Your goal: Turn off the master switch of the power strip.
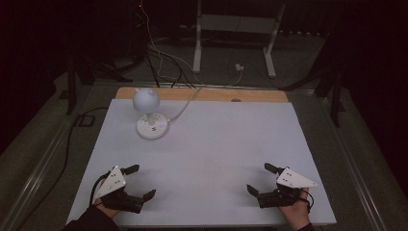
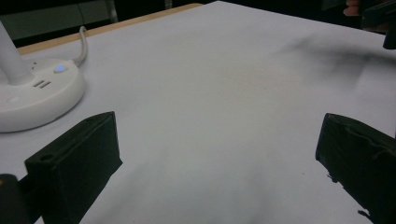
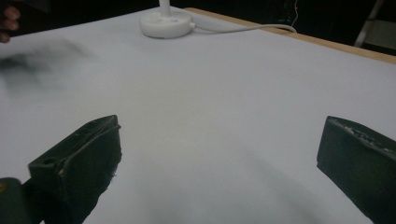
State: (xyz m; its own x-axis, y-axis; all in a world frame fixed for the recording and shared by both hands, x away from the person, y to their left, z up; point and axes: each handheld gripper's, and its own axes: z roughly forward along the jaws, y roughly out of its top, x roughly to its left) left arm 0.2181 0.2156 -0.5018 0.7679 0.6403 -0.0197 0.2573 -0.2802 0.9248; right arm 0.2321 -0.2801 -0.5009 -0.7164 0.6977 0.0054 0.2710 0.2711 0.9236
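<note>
My left claw (image 1: 136, 181) and my right claw (image 1: 260, 177) both rest low at the near edge of the counter (image 1: 216, 144), each with its jaws spread wide and nothing between them. The only thing near is the small white lamp (image 1: 146, 99), which stands at the far left part of the counter, well apart from both claws and closer to my left one.

I judge the lamp is light, made of hard smooth plastic, so it can slip in the jaws. Its round head sits on a thin neck (image 1: 151, 117) above a wide flat base (image 2: 32, 95), which probably holds most of the weight. The base has a small blue light (image 2: 59, 69) and some buttons on top, and a white cable (image 3: 243, 29) goes from it over the far edge. I think the neck is the best place to pinch, because the base is too wide for my jaws. The cable may pull back if I move the lamp far.
</note>
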